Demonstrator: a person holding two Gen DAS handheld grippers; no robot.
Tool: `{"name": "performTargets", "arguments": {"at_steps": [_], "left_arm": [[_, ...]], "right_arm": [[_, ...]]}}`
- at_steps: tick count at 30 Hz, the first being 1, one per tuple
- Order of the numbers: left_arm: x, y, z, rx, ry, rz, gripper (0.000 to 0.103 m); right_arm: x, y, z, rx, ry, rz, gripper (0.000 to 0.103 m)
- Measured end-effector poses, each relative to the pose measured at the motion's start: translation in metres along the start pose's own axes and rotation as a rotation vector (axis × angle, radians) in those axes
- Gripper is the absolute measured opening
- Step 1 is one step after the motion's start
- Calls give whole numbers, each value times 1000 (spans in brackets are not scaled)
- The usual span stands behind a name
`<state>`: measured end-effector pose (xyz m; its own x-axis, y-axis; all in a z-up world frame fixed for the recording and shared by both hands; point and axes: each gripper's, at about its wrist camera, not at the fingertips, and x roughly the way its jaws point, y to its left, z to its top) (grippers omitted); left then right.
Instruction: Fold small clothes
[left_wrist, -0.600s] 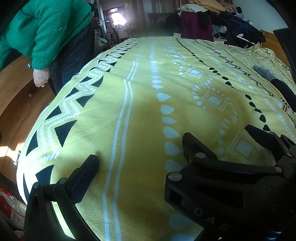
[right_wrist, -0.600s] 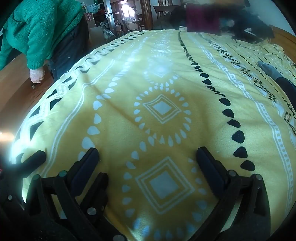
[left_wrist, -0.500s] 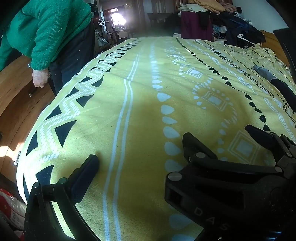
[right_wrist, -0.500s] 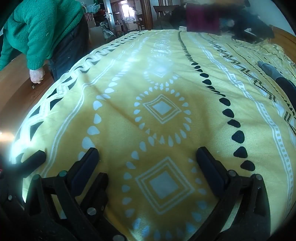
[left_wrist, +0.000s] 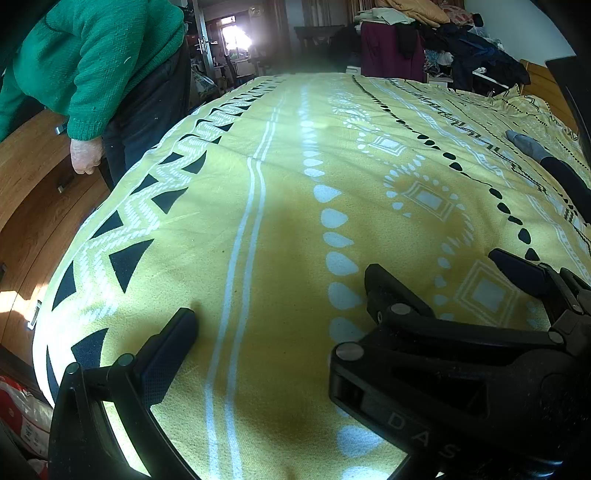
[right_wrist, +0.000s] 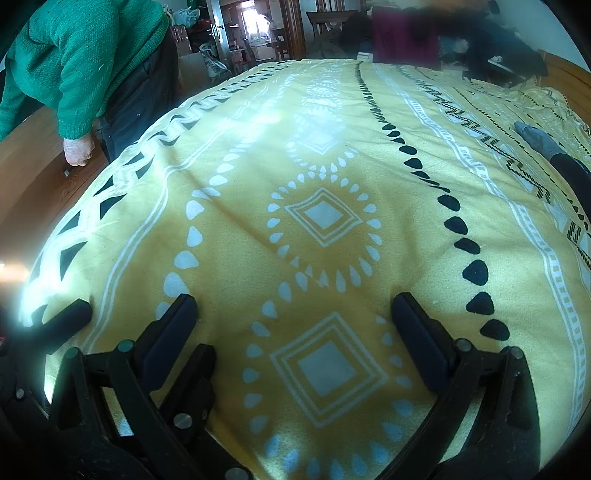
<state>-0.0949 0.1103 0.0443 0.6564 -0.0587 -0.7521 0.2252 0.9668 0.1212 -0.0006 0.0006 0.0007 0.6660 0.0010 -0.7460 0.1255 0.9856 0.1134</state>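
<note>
Through the left wrist camera we saw a bed covered by a soft, napped yellow blanket printed with white teardrops, stripes, diamonds and black triangles. Our left hand-held gripper hovered low over its near end, released and spread wide, grasping nothing; only its left finger, black with a textured pad, showed clearly, while the right hand-held gripper crossed the lower right of the view and hid the other. Far ahead and to the right lay the small clothes, a grey and dark sock, well apart from both tools. Ahead to the left a person in a knitted green sweater stood beside the bed, one hand hanging by a wooden cabinet.

Through the right wrist camera we saw the same fuzzy blanket, its diamond motif lying between our fingers. The right hand-held gripper was released too, fingers wide and empty, just above the fabric. The sock lay far ahead to the right. The left hand-held gripper sat just beside ours on the left.

Compared with half a second earlier, nothing of ours had shifted; only the person's hand had moved slightly.
</note>
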Motion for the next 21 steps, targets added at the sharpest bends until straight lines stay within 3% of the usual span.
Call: {"name": "performTargets", "arguments": {"at_steps": [21], "left_arm": [[0, 0, 0, 0, 0, 0, 103]], "right_arm": [[0, 0, 0, 0, 0, 0, 103]]}}
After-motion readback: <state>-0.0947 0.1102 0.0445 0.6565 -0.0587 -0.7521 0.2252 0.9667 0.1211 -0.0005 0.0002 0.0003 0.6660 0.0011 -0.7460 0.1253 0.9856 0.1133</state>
